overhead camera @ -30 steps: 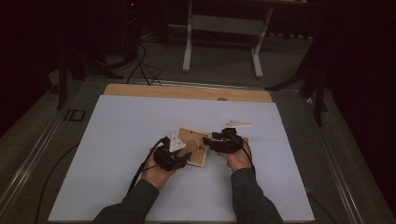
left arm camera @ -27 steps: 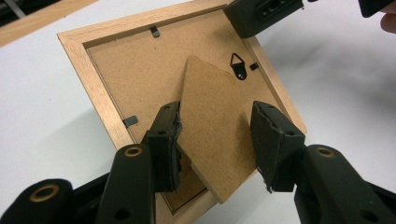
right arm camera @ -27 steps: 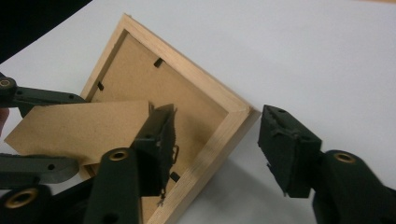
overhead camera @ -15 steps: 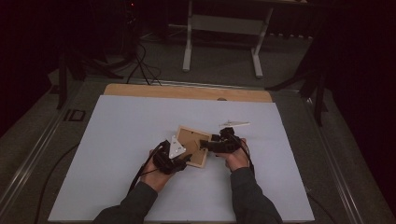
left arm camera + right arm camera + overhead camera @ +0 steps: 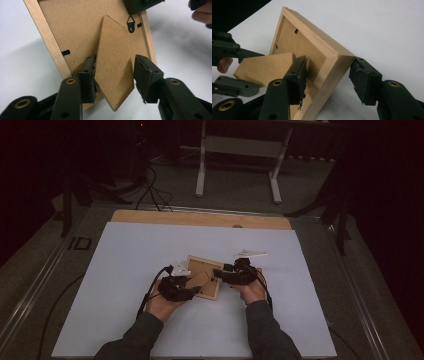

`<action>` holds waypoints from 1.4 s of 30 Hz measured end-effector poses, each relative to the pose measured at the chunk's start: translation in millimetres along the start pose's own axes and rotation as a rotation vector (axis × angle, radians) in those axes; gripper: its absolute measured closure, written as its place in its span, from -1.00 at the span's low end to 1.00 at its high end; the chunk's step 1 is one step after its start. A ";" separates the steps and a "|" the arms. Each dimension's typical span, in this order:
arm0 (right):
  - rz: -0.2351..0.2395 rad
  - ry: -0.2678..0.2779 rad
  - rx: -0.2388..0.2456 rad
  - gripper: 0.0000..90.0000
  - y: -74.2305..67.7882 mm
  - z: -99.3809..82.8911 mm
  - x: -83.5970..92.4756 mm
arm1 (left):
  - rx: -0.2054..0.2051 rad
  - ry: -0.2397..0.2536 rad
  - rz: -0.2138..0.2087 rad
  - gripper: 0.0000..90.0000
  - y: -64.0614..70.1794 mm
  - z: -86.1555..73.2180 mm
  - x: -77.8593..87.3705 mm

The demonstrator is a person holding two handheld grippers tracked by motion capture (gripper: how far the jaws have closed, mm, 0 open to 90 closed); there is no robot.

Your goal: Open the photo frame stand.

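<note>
White table (image 5: 125, 270): frame (image 5: 200, 270) same spot, right gripper (image 5: 220, 274) jaws narrower vs earlier

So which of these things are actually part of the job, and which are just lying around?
Part of the job:
picture frame, face down
its fold-out stand
left tool
right tool

Just lying around:
white sheet covering the table
white metal frame on the floor behind

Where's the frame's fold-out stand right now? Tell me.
In the left gripper view, the stand sticks out from the picture frame's back, between the left gripper's fingers, just below the hanger hook.
</note>
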State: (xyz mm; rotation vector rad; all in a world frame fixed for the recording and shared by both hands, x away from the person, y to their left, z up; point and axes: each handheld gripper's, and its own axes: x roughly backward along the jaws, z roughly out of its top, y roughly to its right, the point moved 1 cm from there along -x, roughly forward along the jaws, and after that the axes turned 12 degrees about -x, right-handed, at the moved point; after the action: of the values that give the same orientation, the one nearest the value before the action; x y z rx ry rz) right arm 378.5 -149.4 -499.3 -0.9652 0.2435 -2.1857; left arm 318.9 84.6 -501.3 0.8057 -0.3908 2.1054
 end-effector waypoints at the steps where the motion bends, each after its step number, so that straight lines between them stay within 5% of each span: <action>1: 0.000 0.003 0.008 0.07 -0.8 0.0 0.6 | 0.008 -0.001 -0.011 0.28 -0.8 -0.1 0.4; 11: -0.016 0.046 0.064 0.19 -12.2 0.4 9.0 | -0.009 -0.044 -0.019 0.35 -0.8 -0.4 -1.5; 25: -0.009 0.097 0.094 0.23 -18.0 5.1 15.6 | 0.001 -0.060 0.054 0.37 -9.7 4.5 -9.8; 36: -0.037 0.099 0.137 0.18 -25.3 12.6 11.6 | 0.058 -0.052 0.098 0.37 -17.1 3.3 -20.0; 42: -0.042 0.092 0.156 0.15 -30.0 14.8 7.6 | 0.034 -0.069 0.119 0.38 -15.7 1.9 -21.6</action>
State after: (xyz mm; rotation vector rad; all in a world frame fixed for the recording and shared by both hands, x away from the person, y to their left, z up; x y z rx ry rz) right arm 369.2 -131.4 -471.6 -0.7917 0.0940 -2.2533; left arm 341.9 80.3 -514.3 0.8963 -0.4513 2.2037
